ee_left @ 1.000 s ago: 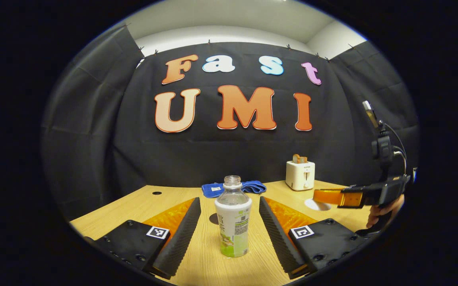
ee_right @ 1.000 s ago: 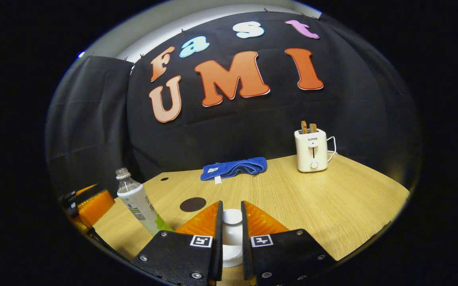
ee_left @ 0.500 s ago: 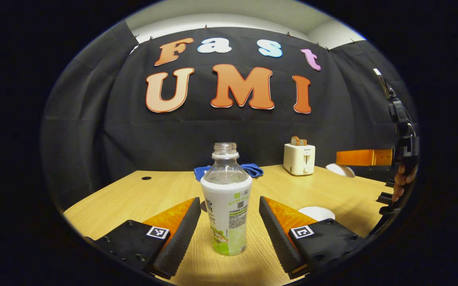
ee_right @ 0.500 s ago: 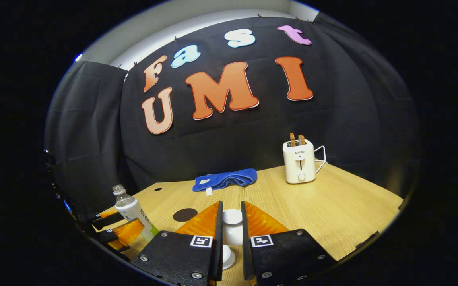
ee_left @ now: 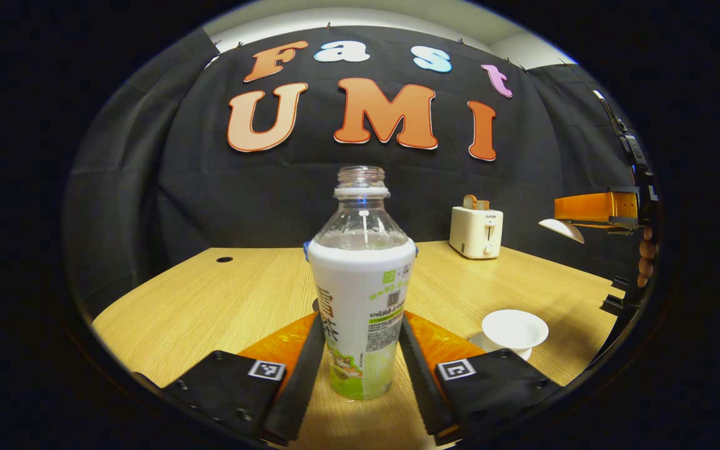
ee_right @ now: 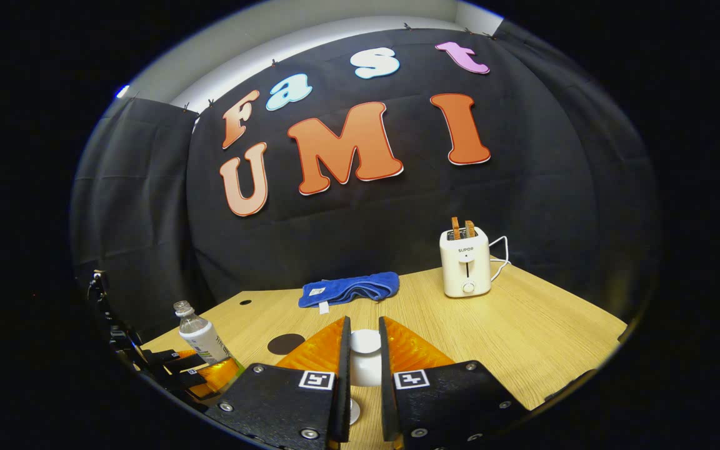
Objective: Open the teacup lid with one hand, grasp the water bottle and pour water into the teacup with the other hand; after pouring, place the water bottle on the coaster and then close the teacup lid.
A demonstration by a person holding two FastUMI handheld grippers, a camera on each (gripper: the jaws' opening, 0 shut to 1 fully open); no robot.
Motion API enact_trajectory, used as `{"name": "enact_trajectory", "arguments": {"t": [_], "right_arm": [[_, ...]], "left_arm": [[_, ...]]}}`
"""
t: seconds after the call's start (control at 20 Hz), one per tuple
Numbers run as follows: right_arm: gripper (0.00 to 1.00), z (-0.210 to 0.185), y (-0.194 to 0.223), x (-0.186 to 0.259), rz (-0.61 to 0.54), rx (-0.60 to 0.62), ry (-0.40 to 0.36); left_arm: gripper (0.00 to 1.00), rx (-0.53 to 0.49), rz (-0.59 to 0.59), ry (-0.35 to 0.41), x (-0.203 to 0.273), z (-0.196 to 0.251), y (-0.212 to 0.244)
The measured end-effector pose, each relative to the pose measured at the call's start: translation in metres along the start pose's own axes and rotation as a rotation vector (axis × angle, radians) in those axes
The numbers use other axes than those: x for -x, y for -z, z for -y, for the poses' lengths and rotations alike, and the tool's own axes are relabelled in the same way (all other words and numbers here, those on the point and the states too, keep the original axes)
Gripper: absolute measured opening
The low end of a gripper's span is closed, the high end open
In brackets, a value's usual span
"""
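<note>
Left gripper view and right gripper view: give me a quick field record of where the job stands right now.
left tool: closed on clear uncapped plastic water bottle, upright on wooden table
right tool: holds white teacup lid, raised
white teacup: open, on table
dark round coaster: bare
pouring: not begun

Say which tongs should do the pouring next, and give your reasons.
Left. The left tongs grip the water bottle, while the right tongs hold the teacup lid up, off the open teacup.
</note>
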State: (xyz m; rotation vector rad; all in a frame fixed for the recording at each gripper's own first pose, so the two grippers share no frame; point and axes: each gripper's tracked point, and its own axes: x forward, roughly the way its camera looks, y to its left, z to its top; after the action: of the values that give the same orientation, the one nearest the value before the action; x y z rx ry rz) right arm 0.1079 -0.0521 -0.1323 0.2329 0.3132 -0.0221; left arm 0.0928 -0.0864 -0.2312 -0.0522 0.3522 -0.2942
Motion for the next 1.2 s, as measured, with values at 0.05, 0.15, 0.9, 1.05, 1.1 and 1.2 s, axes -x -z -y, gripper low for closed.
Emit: {"name": "enact_trajectory", "arguments": {"t": [0.05,0.15,0.9,1.05,1.1,1.2], "right_arm": [[0.20,-0.002,0.002,-0.001,-0.004,0.004,-0.003],[0.20,-0.001,0.004,-0.004,-0.006,0.022,0.000],[0.20,0.018,0.000,-0.006,0.010,0.068,0.019],[0.20,0.026,0.004,-0.007,0.002,0.072,0.026],[0.20,0.029,0.008,-0.007,-0.006,0.072,0.030],[0.20,0.036,0.011,-0.007,-0.017,0.074,0.040]], "left_arm": [[0.70,0.004,0.002,0.002,0.000,0.000,-0.001],[0.68,0.000,0.006,0.007,-0.001,0.000,-0.001],[0.63,-0.535,0.000,-0.039,-0.012,0.009,-0.028],[0.63,-0.705,-0.011,-0.031,-0.021,0.024,-0.018],[0.63,-0.753,-0.018,-0.024,-0.020,0.029,-0.012],[0.63,-0.833,-0.023,-0.005,-0.020,0.040,-0.004]]}}
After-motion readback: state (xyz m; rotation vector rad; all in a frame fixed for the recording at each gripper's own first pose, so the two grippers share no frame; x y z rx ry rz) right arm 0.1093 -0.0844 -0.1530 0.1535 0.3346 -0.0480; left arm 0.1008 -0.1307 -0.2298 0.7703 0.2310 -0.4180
